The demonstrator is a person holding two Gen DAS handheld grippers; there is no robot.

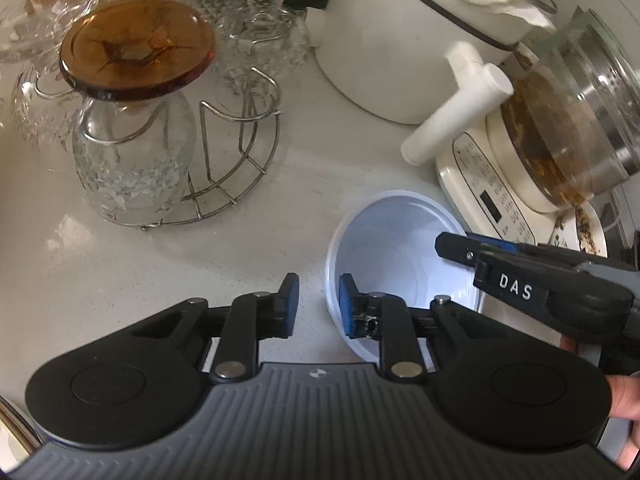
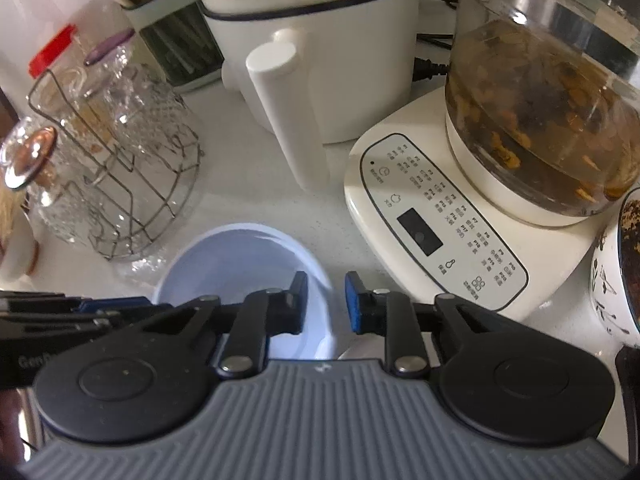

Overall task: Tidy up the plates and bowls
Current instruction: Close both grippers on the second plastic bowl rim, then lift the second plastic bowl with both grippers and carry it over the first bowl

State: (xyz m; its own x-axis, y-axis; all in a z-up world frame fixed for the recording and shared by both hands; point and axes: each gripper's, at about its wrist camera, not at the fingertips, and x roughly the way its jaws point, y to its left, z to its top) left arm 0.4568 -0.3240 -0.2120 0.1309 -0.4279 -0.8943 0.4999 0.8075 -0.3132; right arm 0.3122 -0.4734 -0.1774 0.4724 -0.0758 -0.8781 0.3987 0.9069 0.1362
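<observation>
A pale blue-white bowl (image 1: 394, 248) stands upright on the white counter, also in the right wrist view (image 2: 240, 256). My left gripper (image 1: 319, 306) is open, its jaws straddling the bowl's left rim without closing on it. My right gripper (image 2: 326, 304) is open, its jaws straddling the bowl's right rim; it also shows in the left wrist view (image 1: 456, 246), reaching over the bowl from the right.
A wire rack (image 1: 236, 168) with upturned glasses and an amber lid (image 1: 136, 48) stands far left. A white pot with a long handle (image 1: 456, 120) and a glass kettle on its cream base (image 2: 436, 220) stand behind. A patterned bowl (image 2: 612, 272) sits far right.
</observation>
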